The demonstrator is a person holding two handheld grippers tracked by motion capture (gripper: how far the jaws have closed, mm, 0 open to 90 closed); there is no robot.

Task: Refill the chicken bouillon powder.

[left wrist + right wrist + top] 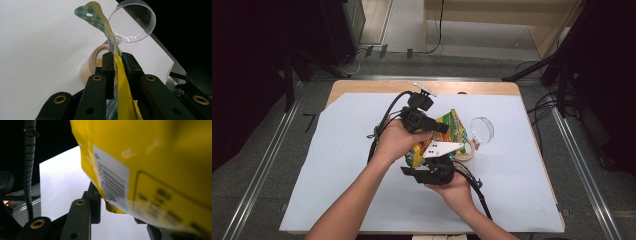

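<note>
Holding a yellow plastic snack pouch with a green-checked top edge (451, 131) above the middle of the table (362, 89), between my 2 grippers. Left gripper (439, 126) grips it from the upper left in the high view; right gripper (438, 162) comes at it from below, nearer me.

Left gripper view: both black jaws are pressed onto the pouch's thin edge, film pinched flat between them. Pouch runs lengthwise away from the jaws, checked end with its hang hole farthest out and curling over.

Right gripper view: pouch's yellow back with the barcode label (111, 178) covers most of the frame. 1 jaw sits against the pouch's lower corner; the other jaw is hidden behind the film, so I cannot tell whether this gripper is clamped.

High view: long axis runs diagonally, checked end toward the far right, lower end toward me.

Just beside the pouch on the right: a clear round plastic lid (482, 128), tilted, and a beige roll of tape (466, 152) lying on the white paper sheet (337, 165). Sheet is bare to the left and along the near edge; right side is tighter. Far table edge shows bare wood.
</note>
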